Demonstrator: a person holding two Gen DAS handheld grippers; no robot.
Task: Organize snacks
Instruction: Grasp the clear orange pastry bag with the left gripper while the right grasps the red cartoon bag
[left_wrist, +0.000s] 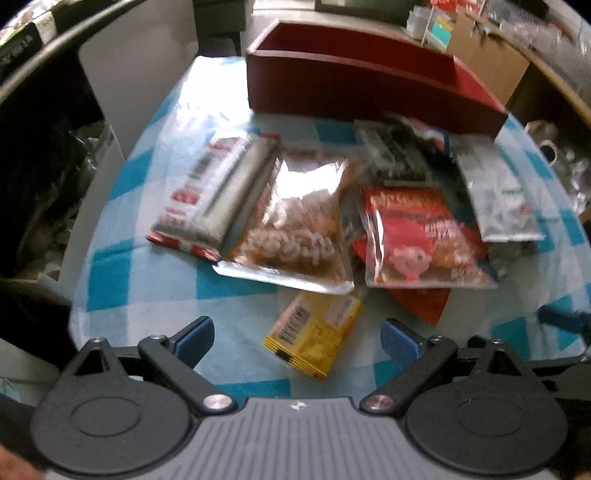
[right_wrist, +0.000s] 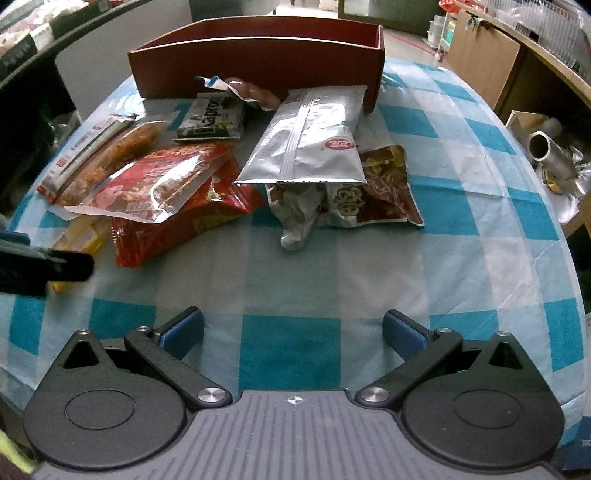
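Left gripper (left_wrist: 297, 338): jaws wide apart, holding nothing. Yellow packet (left_wrist: 314, 334) lies flat on the checked surface (left_wrist: 155, 284) right between and just beyond them, long axis slanting near-right to far-left. Right gripper (right_wrist: 293, 328): jaws also spread and empty, over bare cloth; nearest snack, the silver bag (right_wrist: 310, 144), sits well beyond it. Red box (right_wrist: 258, 55) at far edge, behind the pile. Judgement: left is nearer; the yellow packet looks like its pick.

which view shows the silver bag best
The right wrist view: the silver bag lies sharp and whole at centre, seam and red logo clear. The left wrist view shows it blurred, off to the right, partly behind other packets.
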